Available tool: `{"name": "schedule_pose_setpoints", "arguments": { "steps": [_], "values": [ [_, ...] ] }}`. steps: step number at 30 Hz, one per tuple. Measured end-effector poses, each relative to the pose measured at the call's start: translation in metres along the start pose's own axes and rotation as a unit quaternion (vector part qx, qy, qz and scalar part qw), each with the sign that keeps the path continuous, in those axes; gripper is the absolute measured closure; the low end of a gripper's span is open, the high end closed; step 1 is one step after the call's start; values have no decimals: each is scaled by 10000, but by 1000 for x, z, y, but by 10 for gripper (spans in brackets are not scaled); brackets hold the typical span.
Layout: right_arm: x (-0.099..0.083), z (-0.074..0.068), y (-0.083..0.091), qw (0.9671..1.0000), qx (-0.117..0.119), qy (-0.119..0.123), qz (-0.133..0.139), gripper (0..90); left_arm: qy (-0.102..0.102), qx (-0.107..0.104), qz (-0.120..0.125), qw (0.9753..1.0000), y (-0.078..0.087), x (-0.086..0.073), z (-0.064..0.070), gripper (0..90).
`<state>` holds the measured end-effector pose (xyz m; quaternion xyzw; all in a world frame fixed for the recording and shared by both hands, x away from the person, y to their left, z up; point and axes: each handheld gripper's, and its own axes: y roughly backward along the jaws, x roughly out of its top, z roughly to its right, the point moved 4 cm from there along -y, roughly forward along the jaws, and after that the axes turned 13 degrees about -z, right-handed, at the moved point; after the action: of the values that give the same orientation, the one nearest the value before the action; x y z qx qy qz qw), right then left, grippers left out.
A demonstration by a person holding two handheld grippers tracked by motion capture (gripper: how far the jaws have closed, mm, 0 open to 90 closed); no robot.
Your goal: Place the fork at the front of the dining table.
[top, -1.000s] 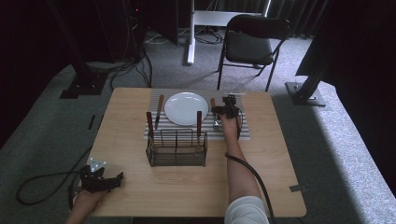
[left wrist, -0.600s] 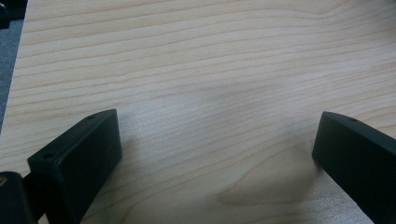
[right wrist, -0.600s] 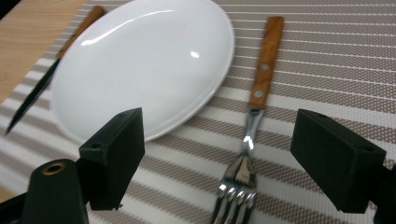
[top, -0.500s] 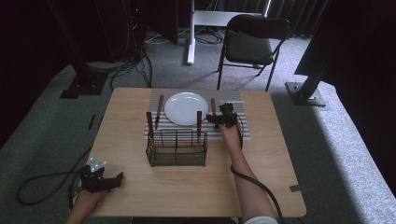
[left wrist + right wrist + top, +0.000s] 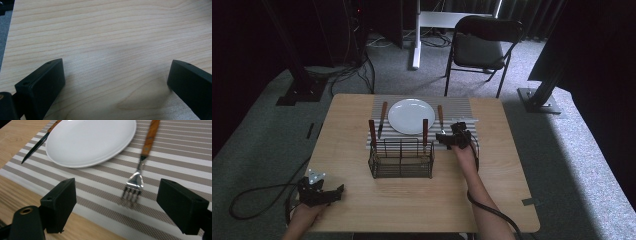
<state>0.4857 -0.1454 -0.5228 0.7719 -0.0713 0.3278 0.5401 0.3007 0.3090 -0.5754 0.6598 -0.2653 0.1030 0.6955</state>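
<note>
Left gripper (image 5: pixel 332 192) sits wide apart over bare table (image 5: pixel 422 200). Wire basket (image 5: pixel 401 159) mid-table. Right gripper (image 5: pixel 443 136), jaws spread, nothing held, just short of the fork (image 5: pixel 142 157) lying on the mat (image 5: pixel 175 142) beside the plate (image 5: pixel 92 140).

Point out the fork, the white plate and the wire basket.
fork (image 5: pixel 133 181), right gripper view, head just above the tines
white plate (image 5: pixel 90 141), right gripper view, bare centre
wire basket (image 5: pixel 401 172), high view, near wall
</note>
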Motion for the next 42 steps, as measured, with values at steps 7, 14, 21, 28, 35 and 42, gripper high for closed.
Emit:
{"name": "schedule_pose_setpoints", "arguments": {
  "steps": [7,14,21,28,35,42],
  "values": [
    [-19,11,21,9997,-161,57,145,154,-5,-4,3,10000,0,0,0,12],
    [-39,17,36,9995,-177,48,251,154,-4,-3,4,10000,0,0,0,11],
    [-65,19,40,9993,-172,26,325,154,-4,-3,3,10000,0,0,0,11],
    [-89,23,40,9991,-209,184,310,148,-4,-4,3,10000,0,0,0,11],
    [-116,25,50,9987,-324,207,336,148,-7,-3,0,10000,0,0,0,11],
    [-136,35,65,9984,-449,124,316,149,-5,-4,2,10000,0,0,0,12]
  ]
}}
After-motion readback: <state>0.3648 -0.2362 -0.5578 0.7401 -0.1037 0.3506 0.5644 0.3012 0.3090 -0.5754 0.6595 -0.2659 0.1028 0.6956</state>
